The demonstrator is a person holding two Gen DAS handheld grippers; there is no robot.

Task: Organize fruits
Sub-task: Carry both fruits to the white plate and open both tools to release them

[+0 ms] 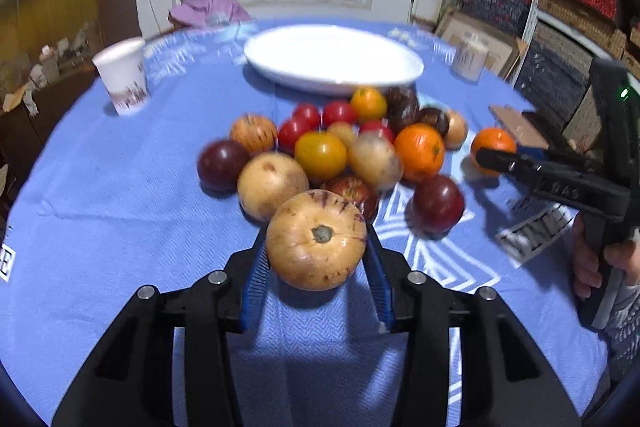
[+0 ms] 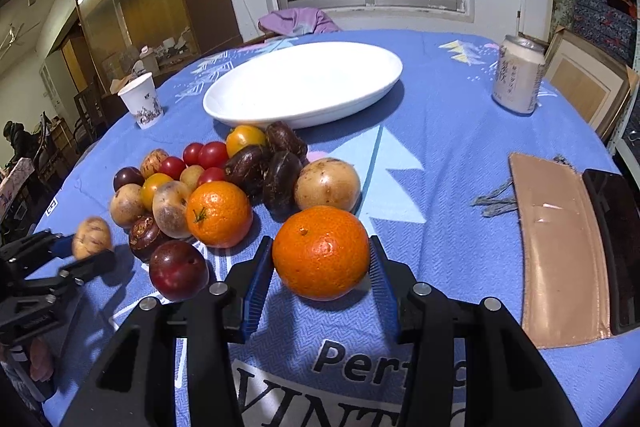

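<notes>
1. Left tool: you are gripping a pale, purple-streaked round fruit between its blue pads, just in front of the pile and close over the tabletop.
2. Right tool: you are clamping an orange between its pads, also near the cloth, on the near right of the pile.
3. White dish: it is sitting behind the pile and is holding nothing; by my reading it is the likely destination, so no fruit is sorted yet.
4. Fruit pile: oranges, small red tomatoes, yellow-orange tomatoes, dark purple fruit and pale mottled ones are lying mixed together on the tabletop. Nearly the whole job seems to be waiting for you.
5. Writing, tablecloth: large dark letters are showing under the right tool, reading "Per…" above "VINT…"; the rest is cut off.
6. Writing, can: vertical print is running down its side, too small to read.
7. Paper cup: it is carrying a printed pattern, no legible words.
8. Right tool body, seen from the left wrist: raised letters are blurring; unreadable.
</notes>
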